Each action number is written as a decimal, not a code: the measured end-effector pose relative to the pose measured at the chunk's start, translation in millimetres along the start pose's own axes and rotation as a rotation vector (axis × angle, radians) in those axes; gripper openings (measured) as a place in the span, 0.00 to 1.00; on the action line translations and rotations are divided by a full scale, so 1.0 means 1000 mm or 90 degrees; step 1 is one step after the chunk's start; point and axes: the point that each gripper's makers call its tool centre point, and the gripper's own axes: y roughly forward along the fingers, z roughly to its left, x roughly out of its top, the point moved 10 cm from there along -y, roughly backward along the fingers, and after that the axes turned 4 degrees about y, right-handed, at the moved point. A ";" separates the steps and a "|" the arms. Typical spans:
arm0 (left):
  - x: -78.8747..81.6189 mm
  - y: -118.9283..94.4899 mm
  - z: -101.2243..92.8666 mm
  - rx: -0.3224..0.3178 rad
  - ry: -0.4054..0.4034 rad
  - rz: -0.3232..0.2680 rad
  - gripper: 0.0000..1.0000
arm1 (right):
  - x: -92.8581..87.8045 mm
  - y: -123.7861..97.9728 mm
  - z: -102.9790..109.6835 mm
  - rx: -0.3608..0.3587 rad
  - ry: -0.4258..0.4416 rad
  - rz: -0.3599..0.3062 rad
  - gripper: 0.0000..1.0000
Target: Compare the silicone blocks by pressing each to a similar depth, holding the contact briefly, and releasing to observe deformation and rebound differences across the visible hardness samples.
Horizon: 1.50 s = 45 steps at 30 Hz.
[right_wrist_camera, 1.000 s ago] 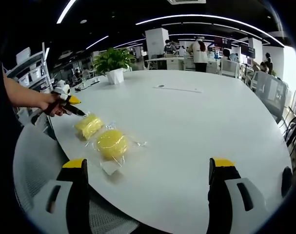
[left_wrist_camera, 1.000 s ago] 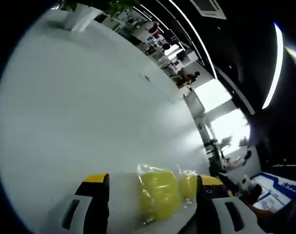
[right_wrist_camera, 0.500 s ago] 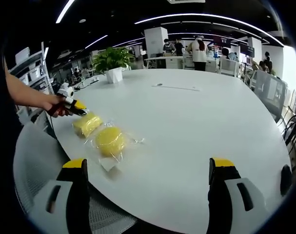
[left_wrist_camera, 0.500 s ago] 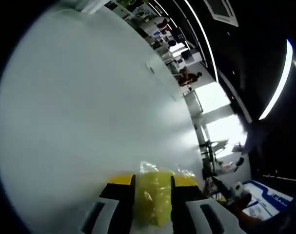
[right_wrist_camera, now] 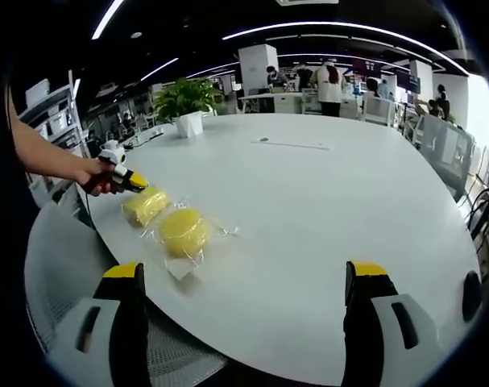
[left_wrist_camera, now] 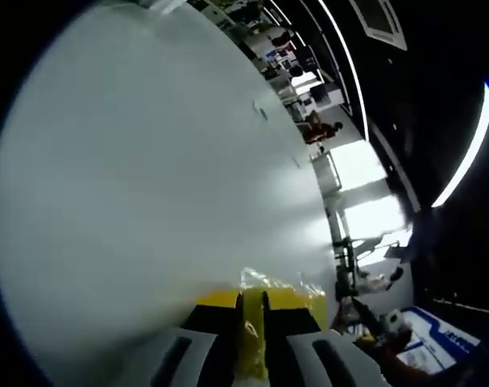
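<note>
In the right gripper view, the left gripper, held in a person's hand at the far left, has closed its jaws on the rectangular yellow silicone block, which lies in clear wrapping near the left edge of the round white table. A second ago its jaws stood spread on either side of that block; half a second ago they were already narrowing. In the left gripper view they are now almost together, with only a thin yellow strip of the block between them, so the block is squeezed much thinner than it was. By my reading this is the deep end of the press on the first sample, and the brief hold should come next, then the release to watch how it springs back.

Just right of that block, touching or nearly touching it, lies the round yellow silicone block, also in a clear bag and not yet pressed. A potted plant stands at the far side of the table.

Further right, the right gripper hangs over the near table edge with its jaws spread wide and nothing between them, well apart from both blocks.
</note>
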 end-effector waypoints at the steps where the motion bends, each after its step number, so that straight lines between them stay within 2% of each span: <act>1: 0.000 0.000 0.001 0.007 0.005 -0.001 0.03 | 0.000 -0.001 0.000 -0.002 0.001 -0.001 0.97; 5: 0.001 0.002 -0.001 0.009 0.029 -0.002 0.00 | -0.003 -0.003 -0.003 -0.009 0.007 -0.002 0.97; 14: -0.005 -0.002 -0.005 0.018 -0.007 0.009 0.00 | -0.007 -0.001 0.001 -0.013 0.018 -0.004 0.97; 17: -0.006 -0.003 -0.006 0.017 -0.015 0.001 0.00 | -0.006 0.000 0.001 -0.011 0.017 -0.008 0.97; 19: -0.006 -0.005 -0.011 0.001 -0.024 -0.007 0.00 | -0.007 0.001 -0.001 -0.011 0.022 -0.010 0.97; 25: -0.001 -0.010 -0.027 -0.029 0.011 -0.042 0.00 | -0.002 0.001 0.002 -0.009 0.018 -0.015 0.97; 33: 0.005 -0.014 -0.049 -0.065 0.038 -0.067 0.00 | 0.002 0.002 0.001 -0.003 0.012 -0.025 0.97; 41: 0.015 -0.019 -0.068 -0.104 0.085 -0.083 0.00 | 0.009 -0.001 0.005 0.004 0.005 -0.036 0.97; 45: 0.019 -0.024 -0.075 -0.123 0.101 -0.100 0.00 | 0.018 -0.002 0.005 0.007 -0.001 -0.045 0.97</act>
